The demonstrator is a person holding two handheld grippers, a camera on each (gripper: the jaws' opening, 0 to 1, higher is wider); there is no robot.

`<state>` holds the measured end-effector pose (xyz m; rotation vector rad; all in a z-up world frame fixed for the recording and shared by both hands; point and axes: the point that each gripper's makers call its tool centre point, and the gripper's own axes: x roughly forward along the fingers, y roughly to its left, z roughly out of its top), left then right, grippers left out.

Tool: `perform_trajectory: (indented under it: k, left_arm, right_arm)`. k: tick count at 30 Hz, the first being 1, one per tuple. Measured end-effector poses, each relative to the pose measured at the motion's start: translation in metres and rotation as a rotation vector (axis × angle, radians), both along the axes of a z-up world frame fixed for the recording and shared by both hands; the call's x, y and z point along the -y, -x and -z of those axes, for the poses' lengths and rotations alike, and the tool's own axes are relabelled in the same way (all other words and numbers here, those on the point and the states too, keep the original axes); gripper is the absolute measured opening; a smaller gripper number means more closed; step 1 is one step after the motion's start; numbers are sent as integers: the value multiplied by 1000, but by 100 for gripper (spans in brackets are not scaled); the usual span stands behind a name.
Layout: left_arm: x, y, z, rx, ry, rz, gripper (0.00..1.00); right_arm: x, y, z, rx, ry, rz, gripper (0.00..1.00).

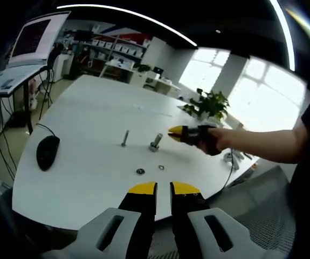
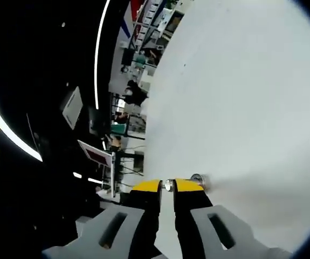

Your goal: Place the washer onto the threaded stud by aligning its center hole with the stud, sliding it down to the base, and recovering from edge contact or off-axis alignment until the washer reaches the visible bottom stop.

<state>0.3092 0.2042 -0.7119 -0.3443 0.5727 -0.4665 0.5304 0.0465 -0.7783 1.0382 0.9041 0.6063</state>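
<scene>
1. In the left gripper view, the left hand-held gripper (image 1: pixel 163 188) is rising from the bottom edge with its yellow-tipped jaws nearly together, leaving only a narrow gap and gripping nothing.
2. Beyond it the white worktop (image 1: pixel 90 162) is carrying an upright threaded stud (image 1: pixel 125 137), a tilted bolt (image 1: pixel 156 142) just to its right, a washer (image 1: pixel 140 171) lying flat nearer the camera, and a small nut (image 1: pixel 161 168) just beside the washer.
3. A black computer mouse (image 1: pixel 47 151) is lying towards the left side of the worktop, its cable trailing away from it.
4. The right hand-held gripper (image 1: pixel 172 131) is reaching in from the right, held by a person's hand (image 1: pixel 219 139), with its yellow tip hovering just right of the tilted bolt.
5. In the right gripper view, the right hand-held gripper (image 2: pixel 167 186) is showing its jaws narrowly spaced, with a small silvery piece (image 2: pixel 169 185) sitting in the gap at the tips; whether this is a washer held between them I cannot tell.
6. A round metal part (image 2: pixel 198 181), probably the bolt head, is lying on the worktop (image 2: pixel 241 108) just beside the right jaw tip.
7. A laptop (image 1: pixel 33 40) is standing on a stand at the far left, and a potted plant (image 1: pixel 208 105) is sitting beyond the worktop near the bright windows.
</scene>
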Motion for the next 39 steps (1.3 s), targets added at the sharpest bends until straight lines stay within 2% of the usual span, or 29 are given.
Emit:
perform_trajectory:
  k: [10,14,24,29,39]
  left_arm:
    - [4,3,0,0,-6,15,7]
    - [5,3,0,2,-6,18,7]
    - [8,4,0,4,-12,34,7]
    - [9,5,0,3,-14,40,7]
    - [9,7,1,5,-20,59,7]
  right_arm:
    - [9,9,-40,105,-8,6,12]
    - [11,19,-59,169,15,-16,14]
    - [28,38,-91,274,66,-16,17]
    - [31,54,-104,366,165,-66,20]
    - [34,98,-112,649,561,-281,19]
